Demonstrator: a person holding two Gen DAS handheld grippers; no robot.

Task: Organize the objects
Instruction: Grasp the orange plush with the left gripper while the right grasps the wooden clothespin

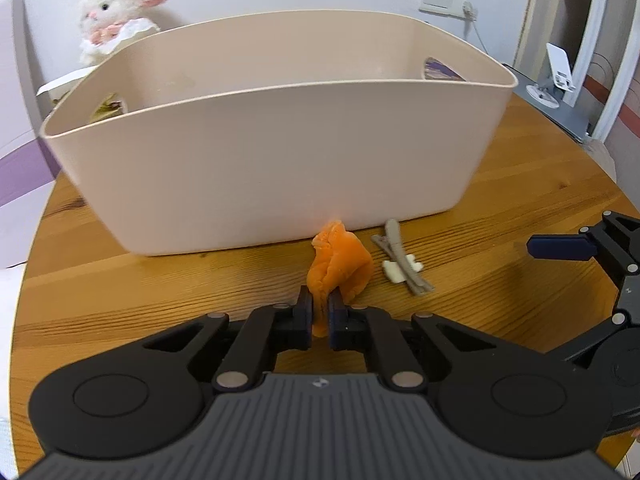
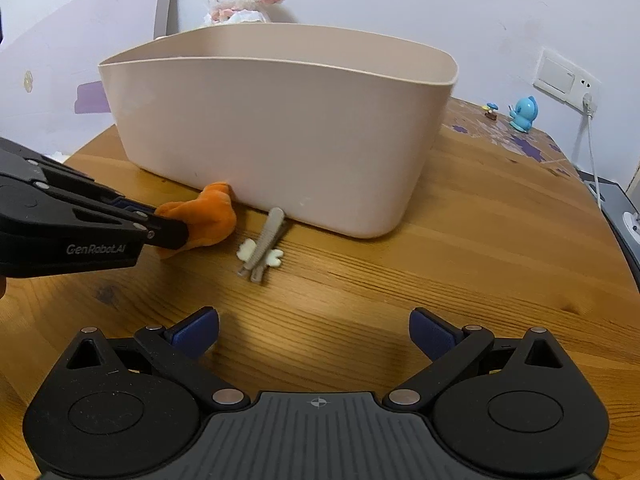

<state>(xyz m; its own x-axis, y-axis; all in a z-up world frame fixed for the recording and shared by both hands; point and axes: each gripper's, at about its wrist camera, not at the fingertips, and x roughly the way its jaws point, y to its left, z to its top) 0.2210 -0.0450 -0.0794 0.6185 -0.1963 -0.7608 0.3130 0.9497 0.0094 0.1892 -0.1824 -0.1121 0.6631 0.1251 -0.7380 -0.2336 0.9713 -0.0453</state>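
An orange plush toy (image 1: pixel 340 264) lies on the wooden table just in front of a large beige plastic bin (image 1: pixel 276 160). My left gripper (image 1: pixel 320 312) is shut on the toy's near end; the right wrist view shows the same grip from the side, with the orange plush toy (image 2: pixel 208 220) pinched by the left gripper (image 2: pixel 168 224). Right of the toy lies a grey hair clip with a cream bow (image 1: pixel 402 266), seen as the hair clip (image 2: pixel 262 250) ahead of my right gripper (image 2: pixel 314 334). That gripper stands open, low over the table, holding nothing.
A white plush lamb (image 1: pixel 116 12) sits behind the bin. A blue figurine (image 2: pixel 524 114) and a small toy (image 2: pixel 491 110) stand at the table's far right. A white stand (image 1: pixel 554 76) sits past the table (image 2: pixel 440 240). A wall socket with a cable (image 2: pixel 568 80) is behind.
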